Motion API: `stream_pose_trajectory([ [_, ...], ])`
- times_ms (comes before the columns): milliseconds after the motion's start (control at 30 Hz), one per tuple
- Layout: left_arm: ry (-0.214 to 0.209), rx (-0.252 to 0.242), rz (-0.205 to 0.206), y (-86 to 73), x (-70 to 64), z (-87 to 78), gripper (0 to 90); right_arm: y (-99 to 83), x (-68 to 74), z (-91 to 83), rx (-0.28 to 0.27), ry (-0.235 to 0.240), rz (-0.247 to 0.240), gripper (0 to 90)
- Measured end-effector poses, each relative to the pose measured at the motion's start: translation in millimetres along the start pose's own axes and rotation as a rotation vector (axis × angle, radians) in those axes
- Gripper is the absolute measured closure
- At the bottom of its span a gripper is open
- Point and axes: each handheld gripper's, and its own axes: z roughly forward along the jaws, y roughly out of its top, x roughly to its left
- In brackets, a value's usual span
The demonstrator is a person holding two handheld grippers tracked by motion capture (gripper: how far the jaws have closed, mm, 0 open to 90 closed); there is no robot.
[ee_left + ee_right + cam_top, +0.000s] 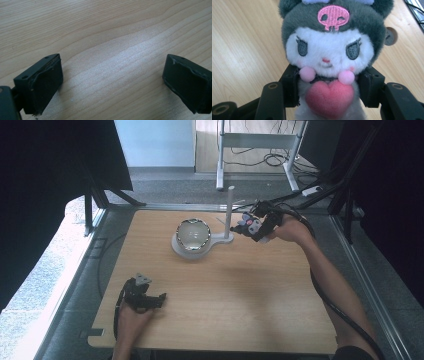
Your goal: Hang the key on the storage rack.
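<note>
plush doll (329, 60) sits clamped at its body in the right tool (256, 227), held above the far right of the counter (225, 290). just beside it stands a white post (229, 212) on a base, and past that a shiny bowl (192, 235). the doll's head-to-belly axis runs upright in the right gripper view, face toward that camera. left tool (112, 80) rests wide apart on the near counter, holding nothing.

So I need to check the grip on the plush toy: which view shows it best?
The right gripper view: the plush toy faces the camera up close, the right gripper fingers pressing both sides of its body. The high view shows it small and blurred by the white post. The left gripper view looks at bare table.
</note>
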Motion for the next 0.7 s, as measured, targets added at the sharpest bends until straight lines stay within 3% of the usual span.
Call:
stream_pose_trajectory([
  [700,-0.001,0.004,0.001,0.1,0.1,-0.3,3.1,14.6,-38.5,-33.0,-0.053,-0.072,0.083,43.6],
])
